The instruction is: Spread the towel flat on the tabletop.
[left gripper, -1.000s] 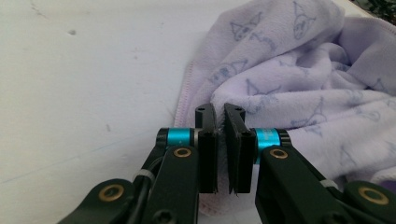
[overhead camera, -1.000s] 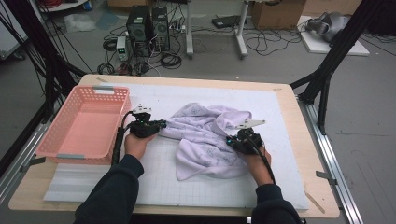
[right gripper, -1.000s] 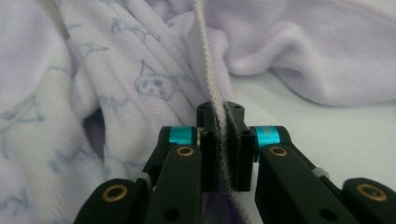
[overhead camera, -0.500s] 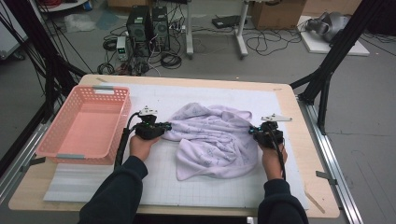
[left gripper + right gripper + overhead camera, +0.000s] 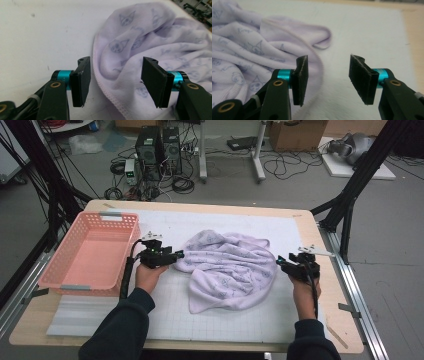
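A crumpled lilac towel (image 5: pixel 227 267) with small printed figures lies on the white mat (image 5: pixel 235 322) at mid-table. My left gripper (image 5: pixel 178 254) rests at the towel's left edge. Its jaws have just been opening, and in the left gripper view (image 5: pixel 115 75) the hemmed edge of the towel (image 5: pixel 150 37) lies loose between the pads, which do not press on it. My right gripper (image 5: pixel 279 263) sits at the towel's right edge and has also just been opening. In the right gripper view (image 5: pixel 328 75) the towel (image 5: pixel 249 45) lies beside the left jaw, with bare mat in the gap.
A pink plastic basket (image 5: pixel 92 250) stands at the table's left, close to my left hand. The wooden table edge (image 5: pixel 345 320) runs along the right, with black frame struts (image 5: pixel 345 205) beyond it. Cables and computer boxes lie on the floor behind.
My right hand moved rightward, drawing the towel's right edge out and spreading it wider. Both grippers then let go of the towel edges and now stand open. The left hand stayed put.
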{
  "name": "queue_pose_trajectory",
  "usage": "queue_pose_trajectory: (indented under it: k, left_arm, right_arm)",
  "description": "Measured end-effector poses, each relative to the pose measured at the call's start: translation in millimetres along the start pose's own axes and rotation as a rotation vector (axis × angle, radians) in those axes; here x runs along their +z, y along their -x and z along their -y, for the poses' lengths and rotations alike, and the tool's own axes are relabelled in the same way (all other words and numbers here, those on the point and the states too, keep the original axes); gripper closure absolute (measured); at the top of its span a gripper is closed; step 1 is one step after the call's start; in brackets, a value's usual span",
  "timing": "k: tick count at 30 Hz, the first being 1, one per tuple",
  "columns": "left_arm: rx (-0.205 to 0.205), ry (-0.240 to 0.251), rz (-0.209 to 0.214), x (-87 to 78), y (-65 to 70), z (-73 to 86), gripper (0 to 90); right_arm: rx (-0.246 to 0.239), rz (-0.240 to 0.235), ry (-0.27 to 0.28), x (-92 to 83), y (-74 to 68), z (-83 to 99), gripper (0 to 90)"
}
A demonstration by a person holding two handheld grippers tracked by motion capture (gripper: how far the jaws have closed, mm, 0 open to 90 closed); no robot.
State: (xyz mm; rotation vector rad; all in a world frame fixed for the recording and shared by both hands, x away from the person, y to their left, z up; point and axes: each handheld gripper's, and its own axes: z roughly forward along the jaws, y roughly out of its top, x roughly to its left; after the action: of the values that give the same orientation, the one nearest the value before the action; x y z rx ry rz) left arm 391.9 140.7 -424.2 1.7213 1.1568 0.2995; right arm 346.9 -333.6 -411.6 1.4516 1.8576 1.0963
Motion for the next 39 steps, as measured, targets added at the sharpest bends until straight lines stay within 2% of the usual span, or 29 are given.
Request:
queue_pose_trajectory:
  k: [2, 4, 6, 8, 10, 14, 17, 19, 21, 24, 26, 27, 29, 31, 33, 34, 35, 37, 38, 39]
  left_arm:
    - [0.018, 0.026, 0.048, -6.6, 5.3, -3.2, 41.3]
    - [0.029, 0.026, 0.097, -8.6, 12.0, -3.8, 41.4]
    - [0.038, 0.007, 0.143, -6.2, 18.8, -2.5, 41.7]
    - [0.051, -0.043, 0.185, 2.1, 26.4, 1.2, 42.1]
    - [0.062, -0.090, 0.201, 11.8, 33.9, 6.2, 42.1]
    - [0.096, -0.166, 0.225, 31.3, 46.9, 17.6, 41.3]
    - [0.132, -0.213, 0.230, 40.5, 53.3, 24.2, 40.8]
    - [0.183, -0.208, 0.208, 42.1, 59.5, 26.7, 40.4]
    - [0.242, -0.224, 0.217, 41.1, 63.9, 27.8, 48.1]
    - [0.413, -0.239, 0.189, 36.4, 73.5, 30.7, 65.4]
    - [0.408, -0.251, 0.172, 33.2, 72.5, 28.4, 76.3]
    - [0.407, -0.252, 0.156, 30.5, 70.7, 27.3, 77.8]
    - [0.375, -0.220, 0.121, 23.2, 64.2, 26.3, 79.1]
    - [0.321, -0.178, 0.101, 15.6, 54.1, 25.0, 79.4]
    - [0.247, -0.133, 0.089, 7.2, 41.0, 23.3, 79.4]
    - [0.204, -0.105, 0.095, 2.6, 33.1, 22.0, 79.4]
    - [0.181, -0.085, 0.093, -0.8, 28.4, 21.3, 79.5]
    - [0.165, -0.052, 0.099, -6.5, 21.6, 20.0, 79.8]
    - [0.162, -0.041, 0.094, -8.7, 19.5, 19.4, 79.9]
    - [0.156, -0.034, 0.085, -10.2, 17.8, 19.0, 80.0]
  right_arm:
    - [0.021, -0.005, 0.025, -12.8, 5.8, 2.0, 48.4]
    - [0.024, -0.014, 0.028, -21.1, 7.7, 5.1, 48.3]
    - [0.008, -0.040, 0.021, -26.5, 5.7, 10.6, 48.1]
    - [-0.007, -0.065, 0.001, -25.8, 0.4, 16.1, 47.6]
    - [-0.014, -0.091, -0.026, -21.2, -7.0, 22.4, 46.9]
    - [-0.071, -0.129, -0.088, -9.0, -21.5, 30.3, 46.7]
    - [-0.084, -0.136, -0.094, -6.5, -23.7, 30.4, 46.6]
    - [-0.075, -0.134, -0.088, -6.9, -21.5, 30.5, 46.4]
    - [-0.063, -0.135, -0.093, -7.7, -20.5, 31.6, 46.3]
    - [-0.067, -0.142, -0.098, -6.5, -22.0, 32.9, 46.3]
    - [-0.082, -0.140, -0.098, -6.1, -24.5, 32.7, 46.3]
    - [-0.084, -0.140, -0.102, -6.2, -25.5, 32.9, 46.3]
    - [-0.085, -0.146, -0.107, -6.6, -26.9, 33.5, 46.3]
    - [-0.072, -0.167, -0.117, -5.6, -30.5, 35.0, 45.4]
    - [-0.076, -0.196, -0.143, -0.8, -37.0, 37.0, 43.5]
    - [-0.080, -0.203, -0.158, 1.6, -40.8, 37.6, 42.7]
    - [-0.107, -0.214, -0.181, 6.3, -47.7, 38.3, 42.6]
    - [-0.181, -0.197, -0.214, 12.7, -58.5, 38.9, 41.6]
    - [-0.199, -0.183, -0.211, 14.2, -63.2, 37.5, 44.5]
    - [-0.198, -0.187, -0.217, 15.9, -64.3, 36.0, 48.4]
